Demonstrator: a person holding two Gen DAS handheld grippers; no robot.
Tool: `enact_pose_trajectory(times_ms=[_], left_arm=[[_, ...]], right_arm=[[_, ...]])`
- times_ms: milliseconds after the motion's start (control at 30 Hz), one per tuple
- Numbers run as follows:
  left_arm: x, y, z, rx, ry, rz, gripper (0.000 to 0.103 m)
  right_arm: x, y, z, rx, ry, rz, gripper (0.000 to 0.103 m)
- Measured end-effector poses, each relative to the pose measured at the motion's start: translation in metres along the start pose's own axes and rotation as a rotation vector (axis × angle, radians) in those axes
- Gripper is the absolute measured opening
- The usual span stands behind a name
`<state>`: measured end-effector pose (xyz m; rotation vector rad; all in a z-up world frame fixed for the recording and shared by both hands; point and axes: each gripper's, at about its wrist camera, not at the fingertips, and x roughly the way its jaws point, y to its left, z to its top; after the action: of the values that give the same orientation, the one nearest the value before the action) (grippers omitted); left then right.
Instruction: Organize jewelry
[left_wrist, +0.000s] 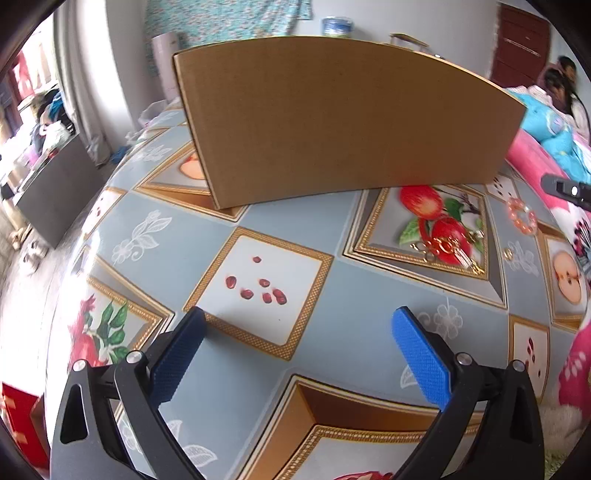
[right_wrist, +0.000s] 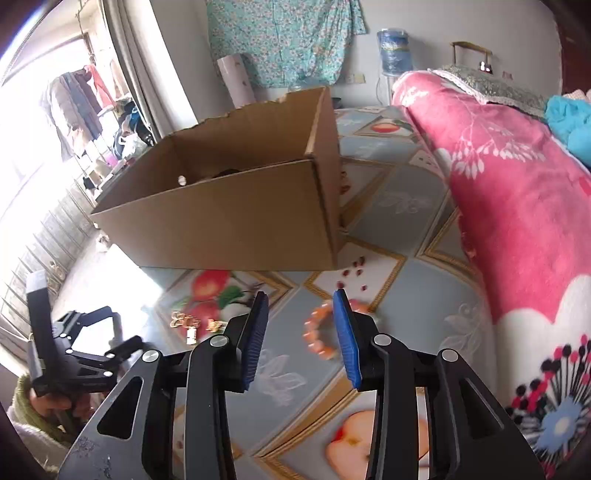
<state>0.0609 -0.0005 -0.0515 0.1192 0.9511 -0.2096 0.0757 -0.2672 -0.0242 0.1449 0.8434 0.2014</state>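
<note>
An orange bead bracelet (right_wrist: 317, 334) lies blurred on the patterned tablecloth, partly behind the right finger of my right gripper (right_wrist: 301, 295). The blue pads stand apart and press on nothing. The left wrist view shows the same bracelet (left_wrist: 521, 218) flat on the cloth at far right, just below the right gripper's dark tip. Gold jewelry pieces (left_wrist: 445, 246) (right_wrist: 194, 322) rest on the apple picture, and a small gold ring (left_wrist: 509, 253) lies beside them. The open-topped cardboard box (right_wrist: 236, 210) (left_wrist: 332, 122) stands behind. My left gripper (left_wrist: 300, 320) hangs wide open over the cloth, empty.
A pink flowered blanket (right_wrist: 517, 221) is piled along the table's right side. In the right wrist view the left gripper (right_wrist: 127, 328) is at lower left, held by a hand in a green sleeve. Something dark lies inside the box. A person sits at the far right (left_wrist: 565, 92).
</note>
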Motion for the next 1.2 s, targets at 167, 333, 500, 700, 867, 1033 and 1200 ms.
enact_pose_trajectory(times_ms=[167,333,500,700,867,1033,1200], left_arm=[[0.002,0.002,0.0,0.049,-0.008,-0.037,0.099],[0.004,0.004,0.0,0.06,-0.021,-0.047,0.099],[0.004,0.005,-0.001,0.06,-0.02,-0.047,0.099],[0.004,0.004,-0.001,0.065,-0.018,-0.05,0.099],[0.004,0.003,-0.001,0.07,-0.023,-0.054,0.099],[0.004,0.003,0.0,0.067,-0.023,-0.052,0.099],[0.003,0.003,-0.001,0.059,-0.036,-0.047,0.099]], right_arm=[[0.008,0.038,-0.015,-0.081,0.077,0.006,0.036],[0.038,0.051,-0.026,-0.113,0.188,-0.043,0.031],[0.049,0.054,-0.025,-0.13,0.211,-0.084,0.025],[0.059,0.066,-0.028,-0.215,0.225,-0.117,0.017],[0.062,0.062,-0.024,-0.256,0.236,-0.085,0.016],[0.062,0.066,-0.024,-0.318,0.245,-0.064,0.015],[0.06,0.063,-0.029,-0.321,0.237,-0.045,0.01]])
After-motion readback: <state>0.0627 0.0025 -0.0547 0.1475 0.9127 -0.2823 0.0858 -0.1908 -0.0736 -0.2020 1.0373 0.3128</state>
